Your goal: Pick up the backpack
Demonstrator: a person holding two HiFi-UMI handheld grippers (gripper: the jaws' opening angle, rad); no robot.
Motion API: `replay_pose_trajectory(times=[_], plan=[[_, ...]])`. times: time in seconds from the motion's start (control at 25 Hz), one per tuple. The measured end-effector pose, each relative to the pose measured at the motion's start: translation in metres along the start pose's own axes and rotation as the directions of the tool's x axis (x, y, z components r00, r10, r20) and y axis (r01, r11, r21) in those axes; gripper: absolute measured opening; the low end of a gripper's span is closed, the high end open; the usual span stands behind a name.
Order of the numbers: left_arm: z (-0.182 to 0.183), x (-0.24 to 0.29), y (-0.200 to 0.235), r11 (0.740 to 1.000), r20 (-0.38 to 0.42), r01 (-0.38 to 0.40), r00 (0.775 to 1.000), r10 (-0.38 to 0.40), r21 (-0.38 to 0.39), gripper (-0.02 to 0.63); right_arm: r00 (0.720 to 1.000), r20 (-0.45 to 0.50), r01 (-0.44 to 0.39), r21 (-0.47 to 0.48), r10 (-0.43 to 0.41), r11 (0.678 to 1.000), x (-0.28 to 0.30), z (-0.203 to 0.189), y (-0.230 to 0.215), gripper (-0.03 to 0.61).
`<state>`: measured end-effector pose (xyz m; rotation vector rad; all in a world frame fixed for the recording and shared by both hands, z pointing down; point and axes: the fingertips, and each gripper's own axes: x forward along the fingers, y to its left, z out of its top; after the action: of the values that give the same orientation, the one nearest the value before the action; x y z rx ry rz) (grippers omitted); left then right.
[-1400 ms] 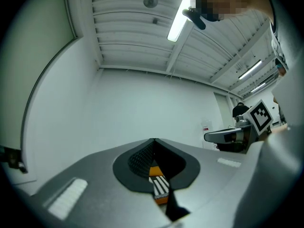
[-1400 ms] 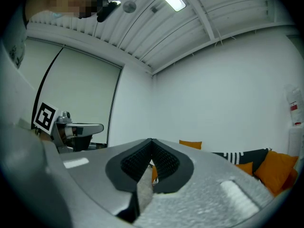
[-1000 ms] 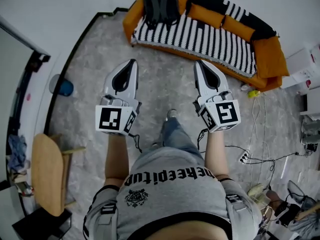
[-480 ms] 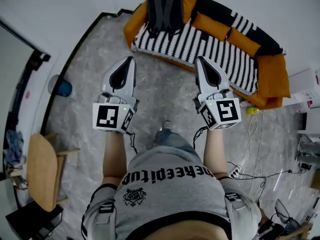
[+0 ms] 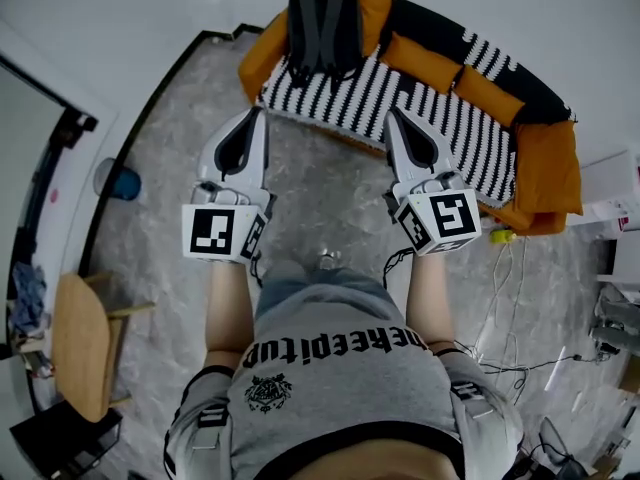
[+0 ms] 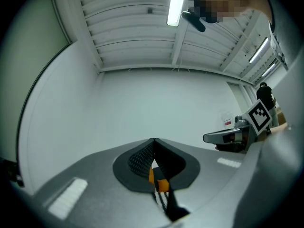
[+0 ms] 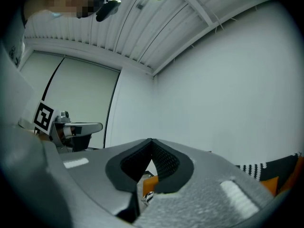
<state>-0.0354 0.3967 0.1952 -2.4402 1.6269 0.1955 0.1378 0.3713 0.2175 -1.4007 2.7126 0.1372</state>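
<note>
Orange sofa (image 5: 545, 168) with striped cover faces left gripper (image 5: 258, 114) and right gripper (image 5: 391, 113), both closed, empty; dark backpack (image 5: 325, 28) leans upright on it.

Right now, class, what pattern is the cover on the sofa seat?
The sofa cover has black-and-white stripes, clearest in the head view.

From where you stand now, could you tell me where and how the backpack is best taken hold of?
Probably its top end, coming from the front and above. The backpack stands propped against the backrest at the left end of the sofa, bottom on the striped seat, so only its top and front stand free. The left gripper and right gripper are both shut and must open first.
</note>
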Motion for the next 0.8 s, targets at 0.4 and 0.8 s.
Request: replay_pose_trajectory(times=[0.4,0.8], plan=[[-0.019,0.031,0.02,1.0,-0.027,-0.019,0.999,0.02,0.024,0.02,1.0,-0.002,-0.011,0.029,0.011,1.0,0.036,-0.013,-0.023,0.003],[-0.042,0.108,0.054,1.0,-0.017,0.027,0.999,-0.027,-0.011,0.02,0.999,-0.021,0.029,0.018,-0.028,0.999,0.1,-0.025,-0.063,0.003]])
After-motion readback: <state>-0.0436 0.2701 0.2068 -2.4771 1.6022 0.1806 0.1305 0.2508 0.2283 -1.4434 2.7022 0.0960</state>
